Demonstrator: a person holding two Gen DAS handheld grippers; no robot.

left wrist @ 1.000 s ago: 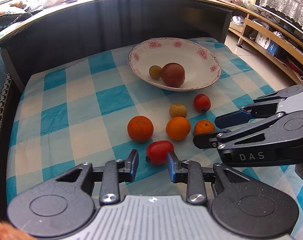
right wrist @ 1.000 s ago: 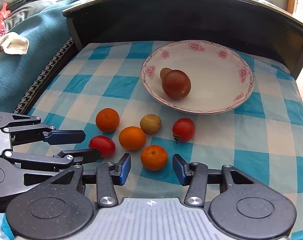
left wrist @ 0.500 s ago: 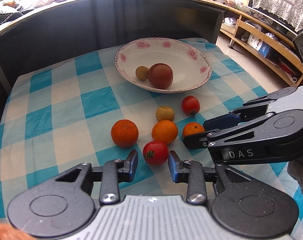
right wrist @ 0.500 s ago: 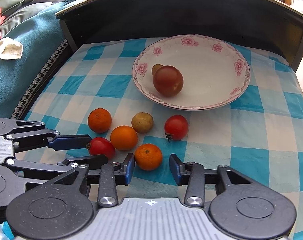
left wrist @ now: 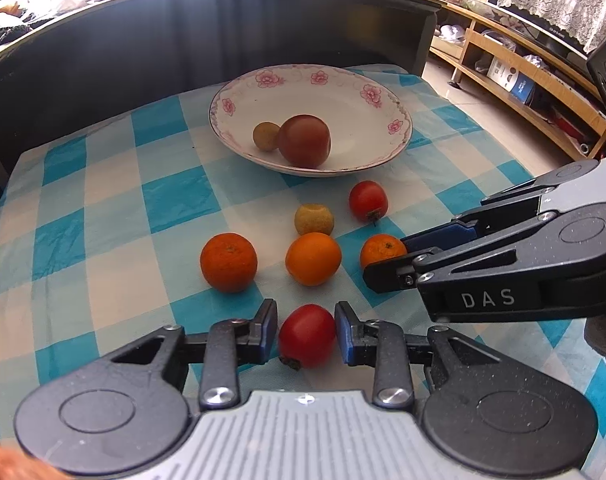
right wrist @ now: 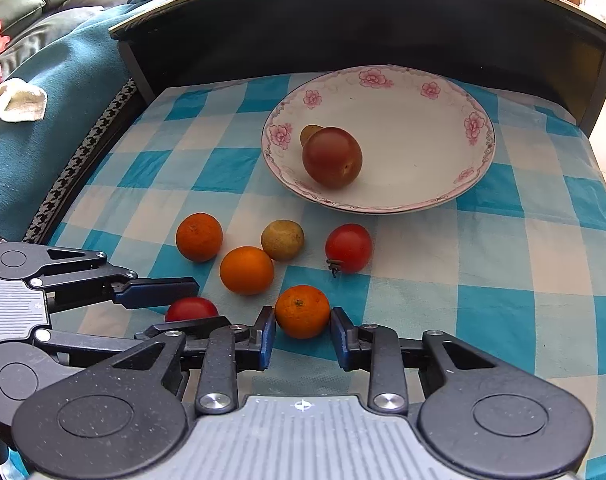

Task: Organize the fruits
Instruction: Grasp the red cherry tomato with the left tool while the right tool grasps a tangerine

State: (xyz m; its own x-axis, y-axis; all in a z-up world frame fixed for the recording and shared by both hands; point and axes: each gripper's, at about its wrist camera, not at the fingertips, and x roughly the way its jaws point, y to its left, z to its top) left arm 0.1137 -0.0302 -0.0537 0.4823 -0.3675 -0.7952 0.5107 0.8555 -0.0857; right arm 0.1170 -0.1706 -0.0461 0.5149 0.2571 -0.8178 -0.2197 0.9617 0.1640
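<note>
Tongs both spread, each straddling fruit on the blue-checked cloth: left gripper [left wrist: 306, 332] around the round red tomato [left wrist: 307, 335], right gripper [right wrist: 303, 330] around the small orange tangerine [right wrist: 301, 310]. Best squeeze gently across the middle, then lift straight toward the floral white plate [right wrist: 479, 184]

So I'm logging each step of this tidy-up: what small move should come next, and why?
Probably close both sets of jaws. The left gripper already straddles the red tomato, the right gripper the small orange; neither is visibly clamped yet, and both fruits lie outside the plate.
</note>
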